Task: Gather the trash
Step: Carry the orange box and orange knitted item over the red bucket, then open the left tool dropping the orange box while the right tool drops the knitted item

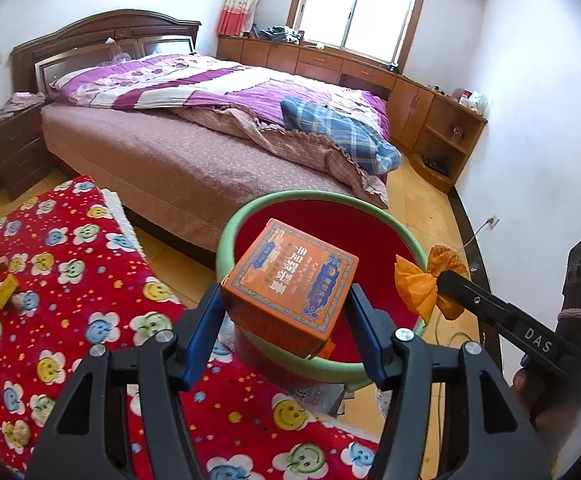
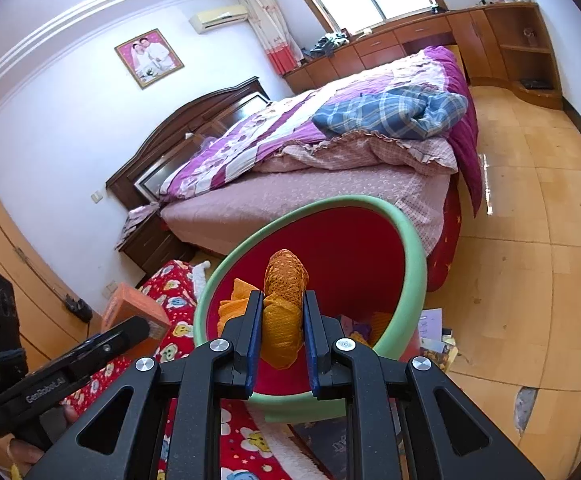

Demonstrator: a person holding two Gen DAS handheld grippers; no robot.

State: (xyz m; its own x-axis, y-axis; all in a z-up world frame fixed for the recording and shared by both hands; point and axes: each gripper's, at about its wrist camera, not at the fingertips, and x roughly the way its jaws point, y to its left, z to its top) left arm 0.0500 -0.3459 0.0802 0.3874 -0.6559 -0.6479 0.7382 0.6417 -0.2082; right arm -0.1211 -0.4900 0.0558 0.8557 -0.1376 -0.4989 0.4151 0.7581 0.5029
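**Two grippers hold trash over a green-rimmed bin in a bedroom**

Nearest in the left wrist view, the left gripper (image 1: 286, 300) has its blue-padded fingers (image 1: 202, 320) clamped on the two opposite side walls of an orange cardboard box (image 1: 290, 276), which is carried flat with its printed top facing up. The box looks light and probably empty; its thin walls would cave in under a hard squeeze, so a hold across the sides near the corners, where the card is stiffest, seems safest. Nearest in the right wrist view, the right gripper (image 2: 283, 324) has its fingers (image 2: 252, 332) drawn close together on a crumpled orange wrapper (image 2: 284, 312). The wrapper looks soft, nearly weightless and easily crushed; a pinch through the thickest part of the bundle, as here, should keep it from slipping out.

Just beyond both grippers stands the bin (image 1: 226, 236), with a pale green rim and a red inside. The box and the wrapper both hang over its open mouth, so both seem ready for dropping in.

To the left lies a red blanket (image 1: 62, 280) patterned with smiling flowers, with a small yellow packet (image 1: 5, 290) resting on it. Some papers (image 2: 434, 328) lie on the floor beside the bin. Farther back is a bed (image 1: 162, 160) with purple bedding
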